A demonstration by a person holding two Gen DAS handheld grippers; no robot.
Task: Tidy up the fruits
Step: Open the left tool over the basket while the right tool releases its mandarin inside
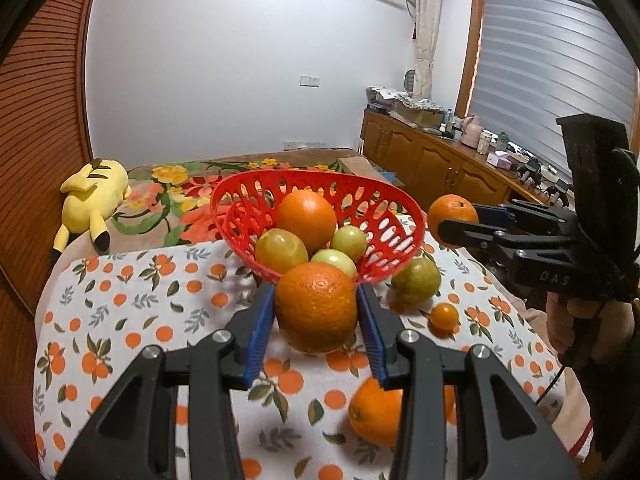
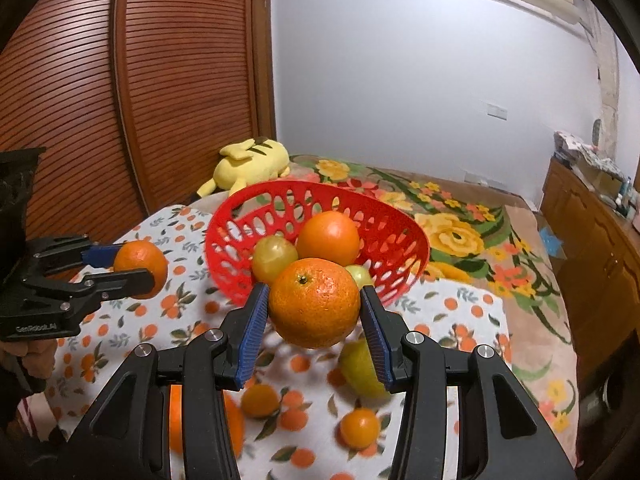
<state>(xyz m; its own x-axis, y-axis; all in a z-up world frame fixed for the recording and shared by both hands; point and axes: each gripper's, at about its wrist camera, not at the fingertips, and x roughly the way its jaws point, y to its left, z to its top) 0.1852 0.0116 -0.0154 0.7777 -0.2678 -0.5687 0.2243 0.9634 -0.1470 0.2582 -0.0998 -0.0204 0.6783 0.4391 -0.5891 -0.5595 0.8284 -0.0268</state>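
A red plastic basket (image 1: 384, 216) (image 2: 396, 216) stands on the orange-print tablecloth and holds one orange (image 1: 306, 216) and three green-yellow fruits (image 1: 280, 250). My left gripper (image 1: 316, 312) is shut on an orange (image 1: 316, 308) just in front of the basket, above the cloth. My right gripper (image 2: 314, 308) is shut on another orange (image 2: 314, 304) near the basket's front rim; it shows at the right of the left wrist view (image 1: 452, 212). My left gripper with its orange also shows at the left of the right wrist view (image 2: 142, 264).
Loose on the cloth: a green-yellow fruit (image 1: 416, 280), a small orange fruit (image 1: 444, 316) and an orange (image 1: 376, 412). A yellow plush toy (image 1: 94, 196) lies on the flowered bed behind. Wooden cabinets (image 1: 432, 160) line the right wall.
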